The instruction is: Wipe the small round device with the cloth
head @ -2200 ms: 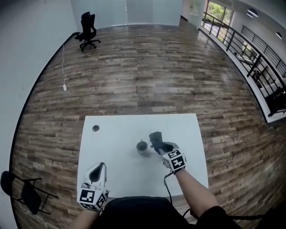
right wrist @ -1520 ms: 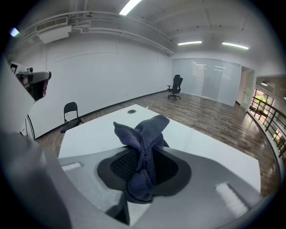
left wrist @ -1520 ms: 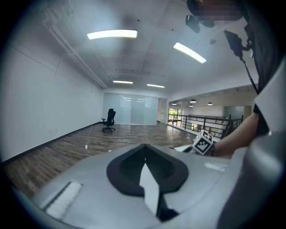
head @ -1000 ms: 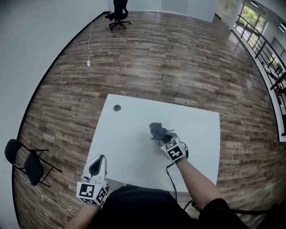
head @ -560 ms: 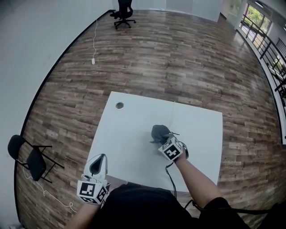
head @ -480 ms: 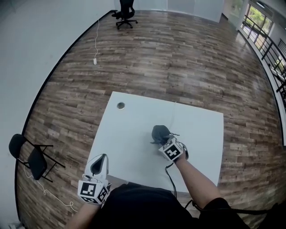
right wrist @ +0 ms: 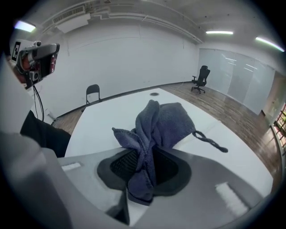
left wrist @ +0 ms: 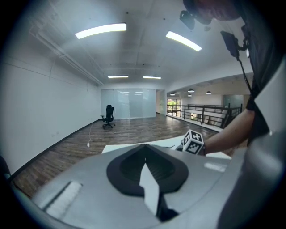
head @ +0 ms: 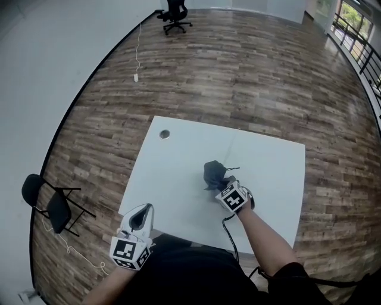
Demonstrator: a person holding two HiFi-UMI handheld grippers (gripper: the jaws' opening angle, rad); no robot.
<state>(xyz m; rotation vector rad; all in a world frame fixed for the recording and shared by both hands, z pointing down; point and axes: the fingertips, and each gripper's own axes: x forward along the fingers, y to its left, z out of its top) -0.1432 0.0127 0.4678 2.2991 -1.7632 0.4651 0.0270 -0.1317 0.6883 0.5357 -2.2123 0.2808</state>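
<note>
The small round device cannot be made out in any view: the cloth [head: 213, 173] sits bunched in a dark grey-blue heap near the middle of the bench [head: 178, 161], and whatever lies under it is covered. The right tongs [head: 223, 186] are clamped on the cloth. In the right gripper view, a fold of the cloth [right wrist: 154, 125] is pinched between the pads of the right tongs [right wrist: 143, 174], and the rest stands up in front of them (a thin dark loop [right wrist: 210, 142] trails from it onto the bench top). The left tongs [head: 143, 209] are held at the near left edge of the bench, well apart from the cloth. In the left gripper view, the left tongs [left wrist: 145, 172] have their jaws together with nothing between them. The person's lower body is cut off by the frame.

The bench is white and plain, with one small round grommet [head: 164, 134] near its far left corner. It stands on a wood-plank floor [head: 238, 71] in a large, pale-walled room, with a railing [head: 363, 53] at the far right.

Counted: two tongs, one cloth, one bench and two chairs, an office chair [head: 175, 12] far off and a folding chair [head: 50, 205] at the left.
</note>
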